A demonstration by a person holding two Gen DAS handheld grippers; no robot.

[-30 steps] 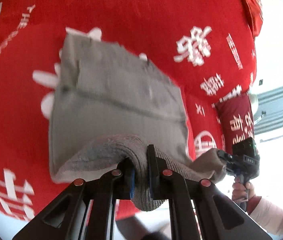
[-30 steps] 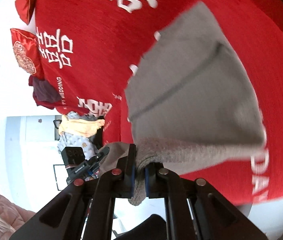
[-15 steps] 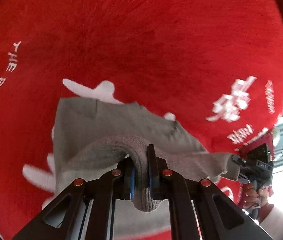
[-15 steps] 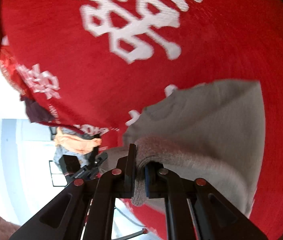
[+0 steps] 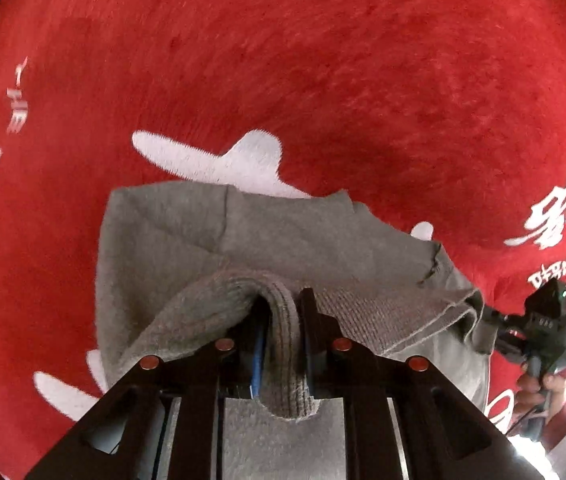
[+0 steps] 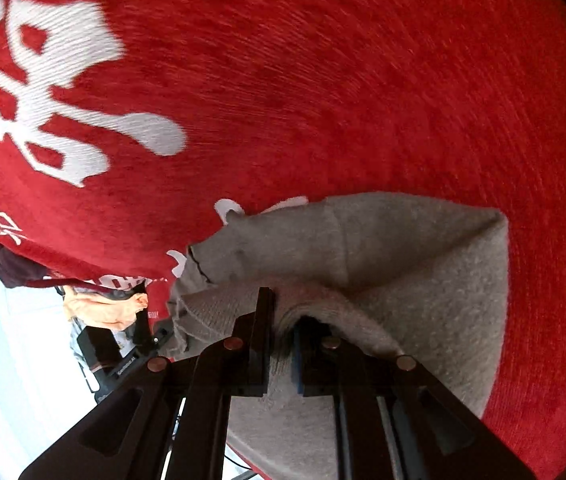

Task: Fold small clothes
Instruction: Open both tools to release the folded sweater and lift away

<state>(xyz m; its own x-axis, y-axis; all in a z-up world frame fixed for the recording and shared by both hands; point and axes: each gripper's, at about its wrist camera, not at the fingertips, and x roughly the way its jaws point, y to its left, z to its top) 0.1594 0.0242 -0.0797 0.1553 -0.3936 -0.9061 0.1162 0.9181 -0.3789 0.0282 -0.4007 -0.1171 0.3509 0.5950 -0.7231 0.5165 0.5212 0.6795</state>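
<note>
Both grippers hold one grey knitted garment [image 5: 283, 248] by its ribbed edge. Left gripper [image 5: 283, 312] has the thick hem between its jaws, which have just been opening a little. Right gripper [image 6: 281, 312] pinches the hem too, also just loosening. Most of the garment lies on the red blanket [image 5: 323, 60], toward 12 o'clock from each gripper.

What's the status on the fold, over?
Left gripper and right gripper each pinch the gray garment's ribbed hem, both just easing open. Garment doubled over on the red blanket. Nothing in the way.
</note>
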